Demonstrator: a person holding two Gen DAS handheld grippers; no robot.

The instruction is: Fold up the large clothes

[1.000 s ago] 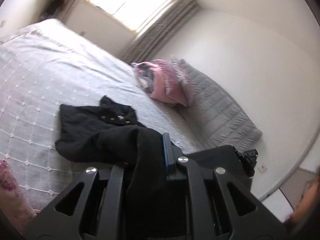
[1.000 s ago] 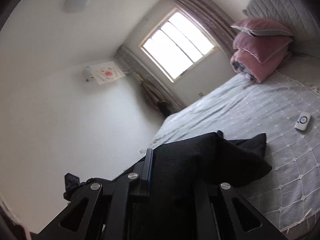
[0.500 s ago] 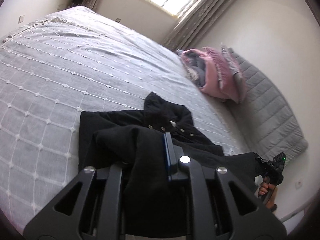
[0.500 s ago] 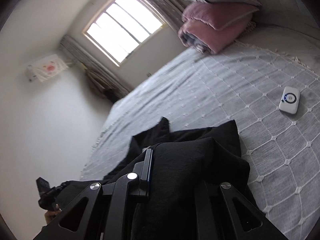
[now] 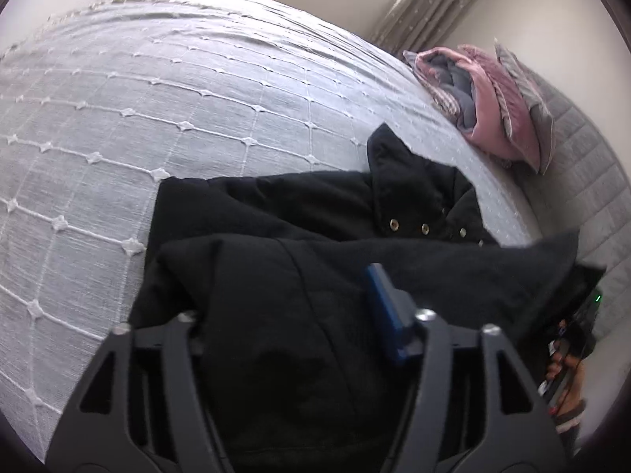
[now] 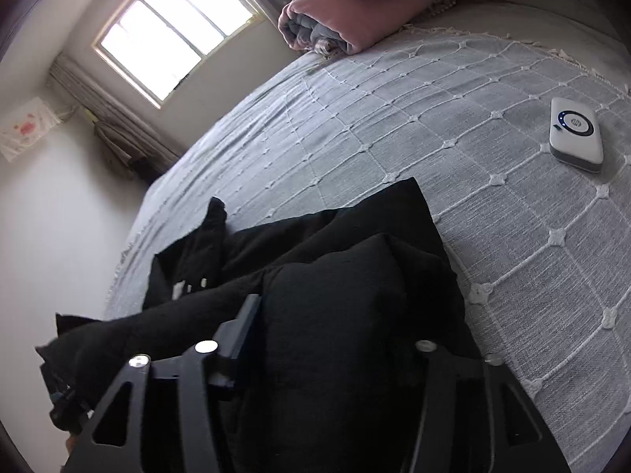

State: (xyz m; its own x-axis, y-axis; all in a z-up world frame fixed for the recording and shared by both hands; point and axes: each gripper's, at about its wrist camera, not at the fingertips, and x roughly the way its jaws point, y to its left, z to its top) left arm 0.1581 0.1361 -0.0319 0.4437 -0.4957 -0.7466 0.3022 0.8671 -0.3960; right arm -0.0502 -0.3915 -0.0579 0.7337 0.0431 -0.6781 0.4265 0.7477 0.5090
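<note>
Black coat [image 5: 299, 213] on bed, folded edge between both tongs, jaws just parted

Sunlit window [image 6: 173, 35], grey-quilted bed [image 5: 165, 90]

Both the left hand-held gripper [image 5: 292, 307] and right hand-held gripper [image 6: 339, 327] angle downward, jaws just opened.
</note>
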